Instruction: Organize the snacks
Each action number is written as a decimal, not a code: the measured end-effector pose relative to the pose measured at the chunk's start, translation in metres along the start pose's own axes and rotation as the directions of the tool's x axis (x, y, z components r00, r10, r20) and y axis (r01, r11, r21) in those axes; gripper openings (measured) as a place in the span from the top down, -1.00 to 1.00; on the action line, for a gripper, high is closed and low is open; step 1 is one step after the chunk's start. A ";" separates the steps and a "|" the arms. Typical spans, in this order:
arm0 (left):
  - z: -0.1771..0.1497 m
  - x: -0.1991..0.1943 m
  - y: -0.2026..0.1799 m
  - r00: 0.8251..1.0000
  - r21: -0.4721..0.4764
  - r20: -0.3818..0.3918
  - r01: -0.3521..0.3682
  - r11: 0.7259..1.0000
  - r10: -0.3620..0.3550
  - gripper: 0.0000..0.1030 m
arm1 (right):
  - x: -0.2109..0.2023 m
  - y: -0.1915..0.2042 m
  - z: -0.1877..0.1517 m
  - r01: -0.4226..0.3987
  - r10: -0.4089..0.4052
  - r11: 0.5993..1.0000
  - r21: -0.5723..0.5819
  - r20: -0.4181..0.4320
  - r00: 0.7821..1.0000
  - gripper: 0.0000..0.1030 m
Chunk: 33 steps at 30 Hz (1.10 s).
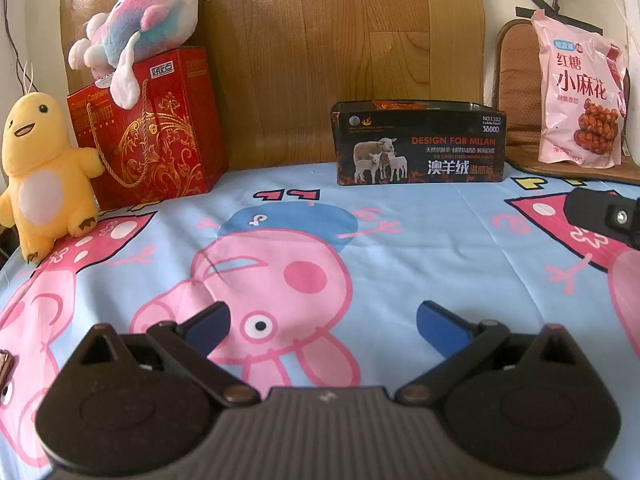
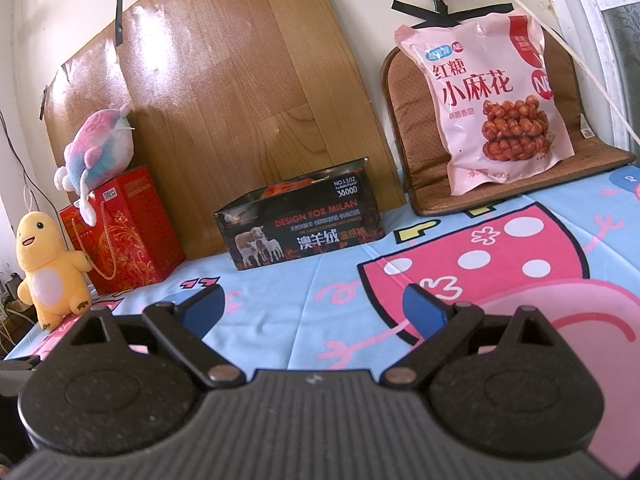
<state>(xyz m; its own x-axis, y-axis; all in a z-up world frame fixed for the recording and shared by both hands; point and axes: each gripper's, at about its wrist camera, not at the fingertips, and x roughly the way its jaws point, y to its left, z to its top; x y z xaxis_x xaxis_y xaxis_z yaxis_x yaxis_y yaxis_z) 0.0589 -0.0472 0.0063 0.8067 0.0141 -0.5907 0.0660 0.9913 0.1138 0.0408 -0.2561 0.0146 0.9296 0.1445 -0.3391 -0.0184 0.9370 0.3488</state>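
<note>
Both views, one moment. My left tool (image 1: 322,322) hangs above the cartoon-pig sheet (image 1: 420,248) with its blue-padded fingers spread wide and nothing between them. My right tool (image 2: 312,308) is likewise spread and empty over the same sheet; part of it shows at the right edge of the left wrist view.

The black box (image 1: 420,148) printed with sheep and "DESIGN FOR MILAN" stands open-topped at the far edge of the sheet, against the wooden board (image 1: 340,40). An orange-red packet (image 2: 296,186) shows above its rim, lying inside; its label cannot be read.

The pink snack bag (image 2: 496,100) leans upright on the brown seat cushion (image 2: 412,152), to the right of the box and apart from it.

To the left of the box stands a red gift box (image 1: 160,132) with a rope handle. A pink-and-blue plush fish (image 1: 148,20) rests on top of it, and a yellow plush toy (image 1: 40,176) stands just beside it, touching it.
</note>
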 end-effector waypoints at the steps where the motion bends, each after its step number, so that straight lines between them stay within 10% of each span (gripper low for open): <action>1: 0.000 0.000 0.000 1.000 0.001 0.001 0.000 1.000 0.000 -0.99 | 0.000 0.000 0.000 0.000 0.000 1.000 0.000 0.000 1.000 -0.89; 33: -0.001 -0.007 0.002 0.999 -0.007 0.043 -0.001 1.000 0.002 -1.00 | 0.001 0.002 0.001 -0.006 0.006 1.000 -0.007 0.000 1.000 -0.89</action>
<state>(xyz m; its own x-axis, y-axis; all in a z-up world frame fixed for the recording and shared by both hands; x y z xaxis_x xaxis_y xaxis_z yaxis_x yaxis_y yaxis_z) 0.0529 -0.0454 0.0097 0.8312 0.0101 -0.5559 0.0609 0.9922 0.1089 0.0418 -0.2547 0.0158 0.9294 0.1506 -0.3370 -0.0271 0.9384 0.3445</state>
